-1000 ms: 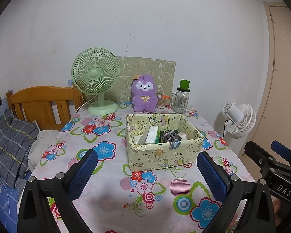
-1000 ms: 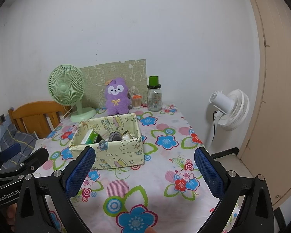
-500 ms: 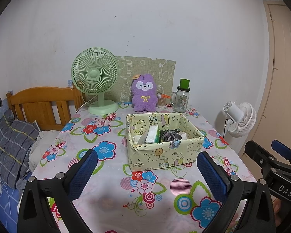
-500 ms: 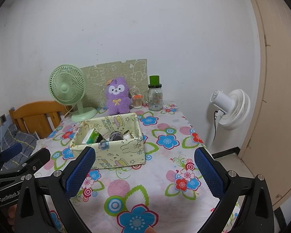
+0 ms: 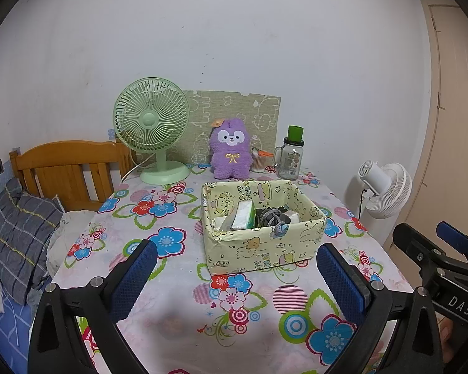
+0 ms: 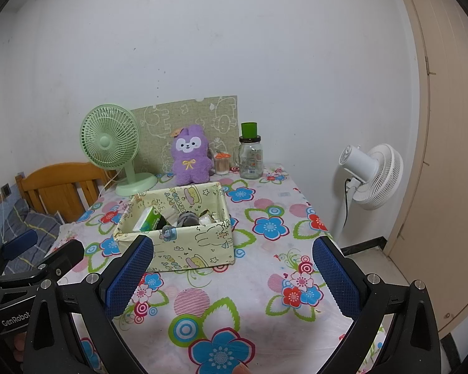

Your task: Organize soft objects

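A pale yellow cartoon-print fabric box [image 5: 259, 249] [image 6: 184, 249] stands mid-table, holding a tissue pack [image 5: 244, 215] [image 6: 149, 219], rolled grey socks [image 5: 273, 216] [image 6: 187, 218] and other small items. A purple plush bunny [image 5: 231, 152] [image 6: 191, 155] sits upright behind it, against the wall. My left gripper [image 5: 234, 277] is open above the near table edge, nothing between its blue pads. My right gripper [image 6: 231, 275] is open too, right of the box; it also shows at the lower right of the left wrist view [image 5: 433, 246].
On the floral tablecloth [image 5: 171, 280] [image 6: 265, 249] stand a green desk fan [image 5: 153, 131] [image 6: 110, 149], a glass jar with green lid [image 5: 291, 159] [image 6: 250, 155] and a cotton-swab jar [image 6: 222, 163]. A wooden bed headboard [image 5: 68, 171] is left, a white floor fan [image 5: 385, 185] [image 6: 371, 176] right.
Both wrist views have barely shifted; the box, plush and both open grippers stay where they were.
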Demonstrator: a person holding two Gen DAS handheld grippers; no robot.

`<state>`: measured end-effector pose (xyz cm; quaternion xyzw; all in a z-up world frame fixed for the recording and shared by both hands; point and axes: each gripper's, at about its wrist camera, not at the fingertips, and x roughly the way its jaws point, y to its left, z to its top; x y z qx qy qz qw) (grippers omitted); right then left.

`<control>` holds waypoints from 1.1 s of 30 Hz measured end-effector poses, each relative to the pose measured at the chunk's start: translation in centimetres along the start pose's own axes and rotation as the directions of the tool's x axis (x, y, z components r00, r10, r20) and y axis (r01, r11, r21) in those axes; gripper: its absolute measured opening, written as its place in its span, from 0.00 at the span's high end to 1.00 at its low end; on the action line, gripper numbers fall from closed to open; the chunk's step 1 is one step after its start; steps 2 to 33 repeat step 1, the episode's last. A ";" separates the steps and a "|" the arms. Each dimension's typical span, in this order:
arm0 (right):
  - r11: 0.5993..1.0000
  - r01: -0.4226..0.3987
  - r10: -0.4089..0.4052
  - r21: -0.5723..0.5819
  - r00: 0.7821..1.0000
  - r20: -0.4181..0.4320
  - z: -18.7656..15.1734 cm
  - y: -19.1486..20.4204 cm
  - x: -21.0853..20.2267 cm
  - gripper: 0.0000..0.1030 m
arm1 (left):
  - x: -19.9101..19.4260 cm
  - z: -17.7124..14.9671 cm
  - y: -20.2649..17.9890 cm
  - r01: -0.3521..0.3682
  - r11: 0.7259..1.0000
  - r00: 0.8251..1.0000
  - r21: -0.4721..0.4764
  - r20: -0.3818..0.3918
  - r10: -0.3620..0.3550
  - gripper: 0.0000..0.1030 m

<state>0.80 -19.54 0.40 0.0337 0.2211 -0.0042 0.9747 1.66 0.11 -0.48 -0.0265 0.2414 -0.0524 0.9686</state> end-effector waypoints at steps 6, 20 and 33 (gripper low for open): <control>1.000 0.000 0.000 0.000 1.000 0.000 0.0 0.0 0.0 0.00 | 0.0 0.0 0.0 0.001 1.000 1.000 -0.001 0.000 -0.001 0.00; 1.000 0.000 0.000 0.000 1.000 0.000 0.0 0.0 0.0 0.00 | 0.0 0.0 0.0 0.001 1.000 1.000 -0.001 0.000 -0.001 0.00; 1.000 0.000 0.000 0.000 1.000 0.000 0.0 0.0 0.0 0.00 | 0.0 0.0 0.0 0.001 1.000 1.000 -0.001 0.000 -0.001 0.00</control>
